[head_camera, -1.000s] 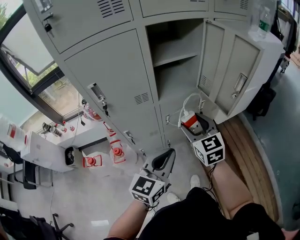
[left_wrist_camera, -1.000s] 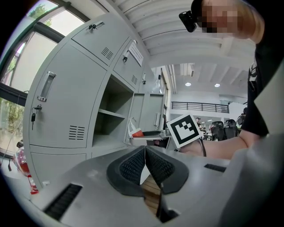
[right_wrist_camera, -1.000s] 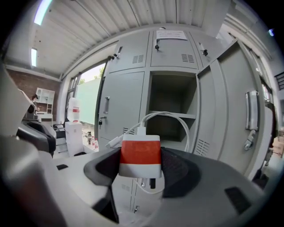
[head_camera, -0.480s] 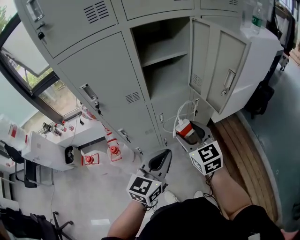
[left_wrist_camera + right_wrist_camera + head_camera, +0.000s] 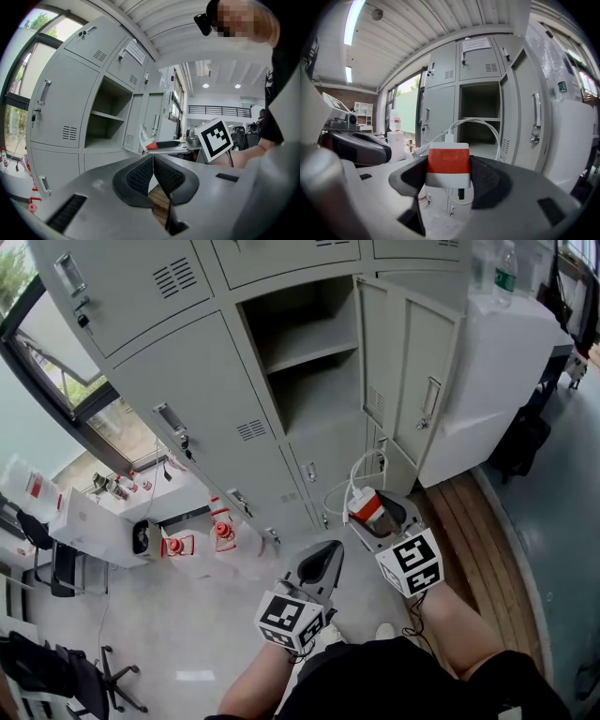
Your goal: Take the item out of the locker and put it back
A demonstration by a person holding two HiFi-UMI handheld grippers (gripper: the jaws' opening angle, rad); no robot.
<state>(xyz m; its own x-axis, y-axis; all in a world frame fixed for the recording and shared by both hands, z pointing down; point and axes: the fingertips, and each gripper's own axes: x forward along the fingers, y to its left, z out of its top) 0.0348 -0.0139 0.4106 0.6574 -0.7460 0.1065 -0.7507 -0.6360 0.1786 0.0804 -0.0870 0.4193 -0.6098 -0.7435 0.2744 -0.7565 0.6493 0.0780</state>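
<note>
A red-and-white charger block (image 5: 448, 165) with a looped white cable (image 5: 477, 124) sits between the pads of my right gripper (image 5: 449, 174), which is shut on it. In the head view that charger (image 5: 367, 505) hangs in front of the lockers, below and outside the open grey locker compartment (image 5: 305, 367), whose shelf holds nothing visible. The locker door (image 5: 412, 381) stands swung out to the right. My left gripper (image 5: 318, 565) hovers lower left of the charger, its jaws shut with nothing between them (image 5: 152, 172).
A bank of closed grey lockers (image 5: 178, 399) runs left of the open one. A white cabinet (image 5: 511, 352) with a bottle (image 5: 504, 270) on top stands right. A white table (image 5: 94, 521) with red items and office chairs (image 5: 56, 671) lie left; wooden boards (image 5: 478, 521) right.
The head view has drifted back from the lockers, so the open compartment sits further left. Both grippers keep their pose; the charger stays gripped in the right one.
</note>
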